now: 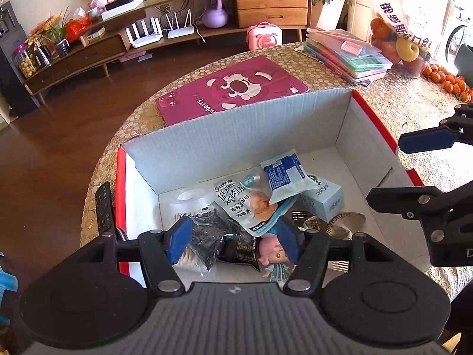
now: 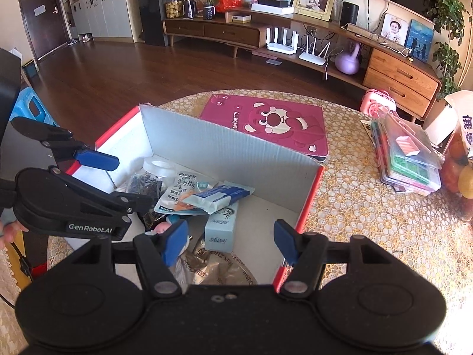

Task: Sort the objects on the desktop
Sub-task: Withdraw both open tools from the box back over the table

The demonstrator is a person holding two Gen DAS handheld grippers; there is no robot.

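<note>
Lace-covered table (image 1: 393, 109) carries open cardboard box (image 1: 236, 136). Left gripper (image 1: 233, 242) over box's near end, fingers apart, empty. Snack packets (image 1: 251, 204) and doll (image 1: 273, 259) below it. Right gripper (image 2: 229, 242) straddles box's right wall, fingers apart.

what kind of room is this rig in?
Most likely a home living room: a low wooden media console with framed photos and routers, wood floor, and a table with a lace-pattern cloth holding the sorting box.
</note>
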